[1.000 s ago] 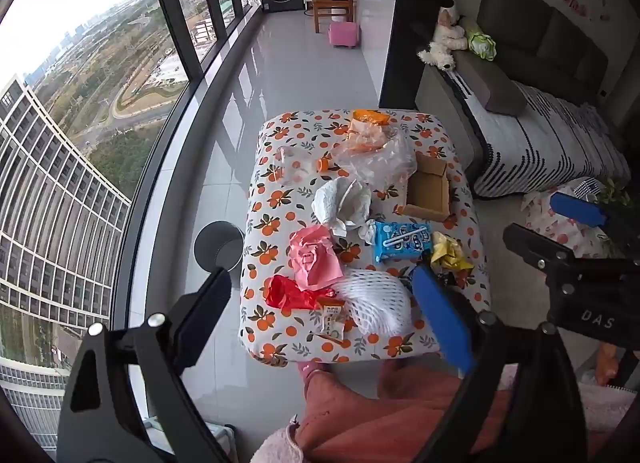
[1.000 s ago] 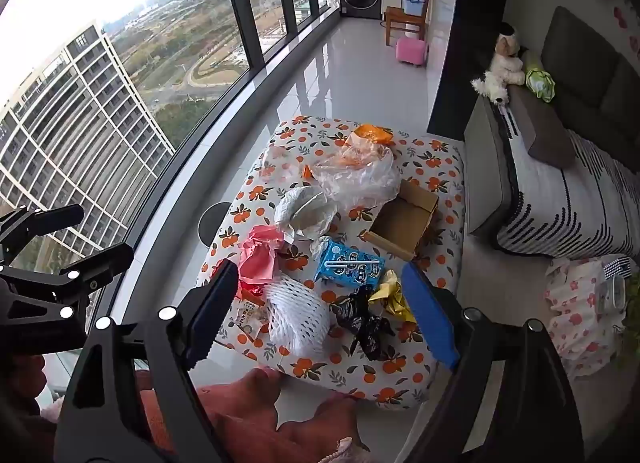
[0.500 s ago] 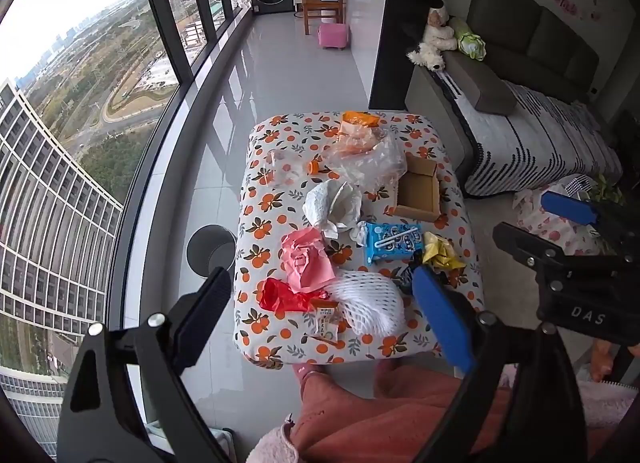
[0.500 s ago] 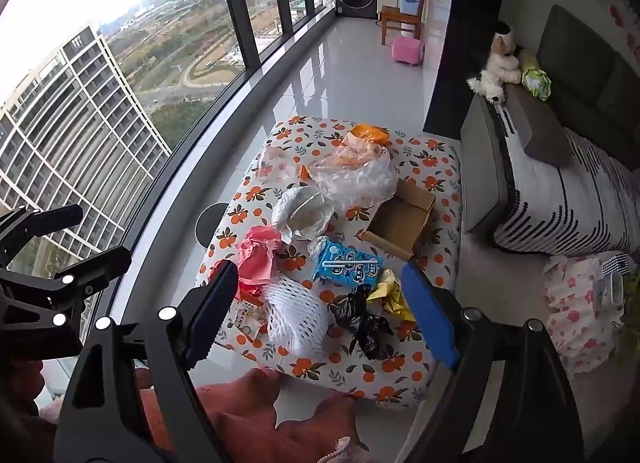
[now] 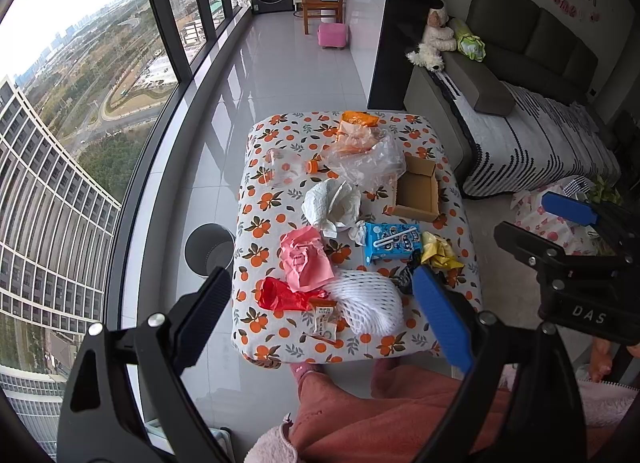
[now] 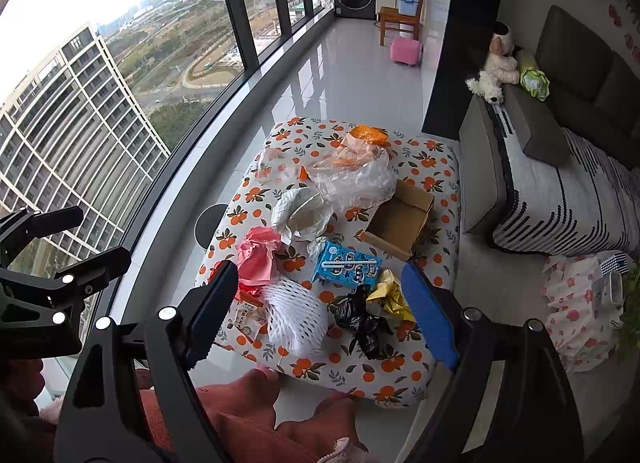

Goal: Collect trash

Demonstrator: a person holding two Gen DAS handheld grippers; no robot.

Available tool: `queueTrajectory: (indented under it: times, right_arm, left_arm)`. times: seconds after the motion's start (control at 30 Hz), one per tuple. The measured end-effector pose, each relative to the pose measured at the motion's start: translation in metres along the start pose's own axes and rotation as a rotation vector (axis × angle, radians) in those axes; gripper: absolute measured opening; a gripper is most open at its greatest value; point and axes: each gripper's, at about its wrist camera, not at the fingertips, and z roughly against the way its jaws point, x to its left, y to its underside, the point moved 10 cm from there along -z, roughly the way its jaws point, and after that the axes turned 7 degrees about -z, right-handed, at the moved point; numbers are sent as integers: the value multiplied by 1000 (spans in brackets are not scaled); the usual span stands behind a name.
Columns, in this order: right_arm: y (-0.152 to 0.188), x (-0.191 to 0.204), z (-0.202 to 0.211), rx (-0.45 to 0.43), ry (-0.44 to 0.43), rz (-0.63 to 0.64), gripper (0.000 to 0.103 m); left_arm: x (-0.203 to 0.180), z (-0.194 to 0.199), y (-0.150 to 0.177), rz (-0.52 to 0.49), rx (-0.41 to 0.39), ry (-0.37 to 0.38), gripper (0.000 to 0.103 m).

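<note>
Trash lies scattered on a low table point(image 5: 260, 343) with an orange-print cloth: white foam net point(image 5: 368, 303), pink paper point(image 5: 306, 259), red bag point(image 5: 280, 297), blue carton point(image 5: 392, 243), yellow wrapper point(image 5: 440, 251), crumpled white paper point(image 5: 332, 203), clear plastic bag point(image 5: 368, 161) and cardboard box point(image 5: 416, 193). The right wrist view also shows a black bag point(image 6: 362, 323) beside the foam net point(image 6: 298, 319). My left gripper point(image 5: 320, 279) hovers open well above the table's near edge. My right gripper point(image 6: 318, 275) hangs open to its right, also high. Neither holds anything.
A dark round bin point(image 5: 210, 249) stands on the white tile floor left of the table, by the window wall. A sofa point(image 5: 540, 135) and a floral bag point(image 6: 580, 303) are on the right. The person's legs point(image 5: 380, 415) are at the table's near edge.
</note>
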Motion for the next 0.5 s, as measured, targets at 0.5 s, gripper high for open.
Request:
queueTrajectory:
  times: [0.5]
  right_arm:
    - [1, 1, 1, -1, -1, 1, 81]
  left_arm:
    - [0, 2, 4, 12, -1, -2, 92]
